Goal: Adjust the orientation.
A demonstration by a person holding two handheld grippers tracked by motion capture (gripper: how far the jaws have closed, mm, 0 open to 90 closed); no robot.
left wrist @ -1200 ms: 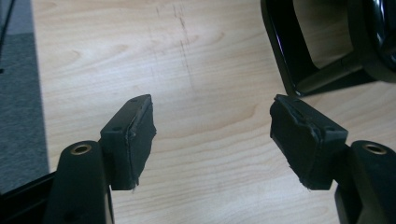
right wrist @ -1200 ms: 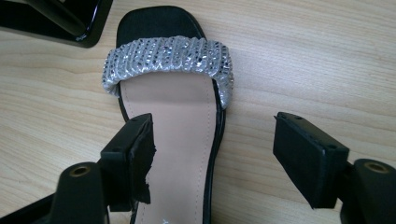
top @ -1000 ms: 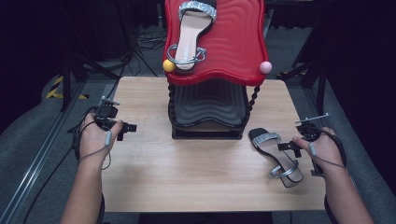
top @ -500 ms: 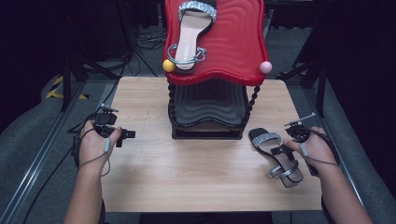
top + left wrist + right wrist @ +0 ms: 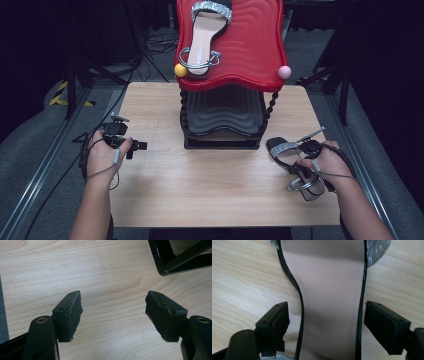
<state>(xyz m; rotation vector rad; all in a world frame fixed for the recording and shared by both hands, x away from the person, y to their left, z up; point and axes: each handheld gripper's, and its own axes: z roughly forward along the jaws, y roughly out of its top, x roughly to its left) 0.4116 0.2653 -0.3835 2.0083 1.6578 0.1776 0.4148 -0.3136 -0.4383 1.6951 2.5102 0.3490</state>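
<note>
A black sandal (image 5: 329, 297) with a smooth tan insole and glittery silver toe strap lies on the pale wood-grain worktop (image 5: 210, 185) at its right, its waist between the spread jaws of the right claw (image 5: 325, 325). The left claw (image 5: 113, 315) gapes empty over bare wood. Mid-worktop stands a black beaded-post rack (image 5: 222, 117); its wavy glossy red shelf (image 5: 255, 45) carries the matching sandal (image 5: 207, 32).

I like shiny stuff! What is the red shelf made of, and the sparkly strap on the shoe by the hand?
The red shelf looks like glossy plastic: light glints off its wavy ridges. The strap on the shoe looks like glittery or stone-studded fabric, speckled silver; too small to tell which. The insole looks like smooth tan leather or imitation, with stitching along its edges.
</note>
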